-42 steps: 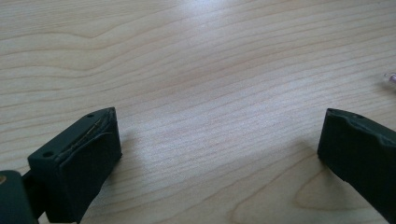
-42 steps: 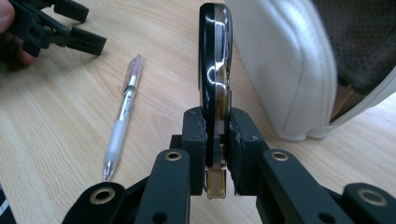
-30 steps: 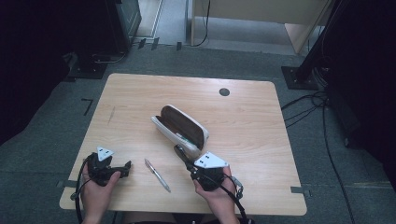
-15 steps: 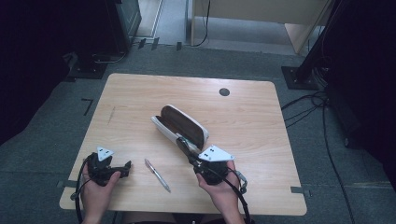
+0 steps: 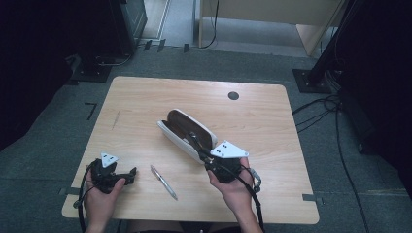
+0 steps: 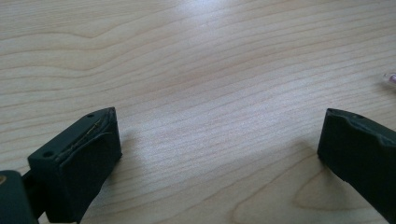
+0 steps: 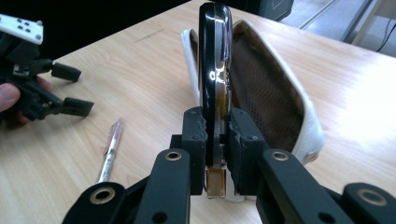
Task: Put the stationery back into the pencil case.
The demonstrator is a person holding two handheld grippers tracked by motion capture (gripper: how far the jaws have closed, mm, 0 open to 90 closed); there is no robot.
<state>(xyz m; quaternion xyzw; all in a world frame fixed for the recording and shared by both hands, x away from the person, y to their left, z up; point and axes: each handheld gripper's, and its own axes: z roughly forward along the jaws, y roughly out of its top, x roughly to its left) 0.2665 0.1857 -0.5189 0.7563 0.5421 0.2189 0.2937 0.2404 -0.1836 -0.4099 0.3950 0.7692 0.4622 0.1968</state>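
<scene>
The right claw [image 7: 217,140] is clamped on a pair of folded dark glasses [image 7: 215,70], gripped edge-on near one end, with the rest of the frame standing out ahead of the jaws. The glasses hang directly over the open white glasses case [image 7: 289,93], just above its brown lining and clear of the rim on both sides.

The step in hand is judged to be moving the glasses at the case mouth. To do it well, the frame should stay parallel to the case's long axis, level, and centred between the walls, so that no corner catches the rim.

The left claw [image 5: 127,175] rests on the desk [image 5: 272,116] well to the left of the case, jaws wide apart and empty. A pen [image 5: 163,181] lies between that claw and the case.
</scene>
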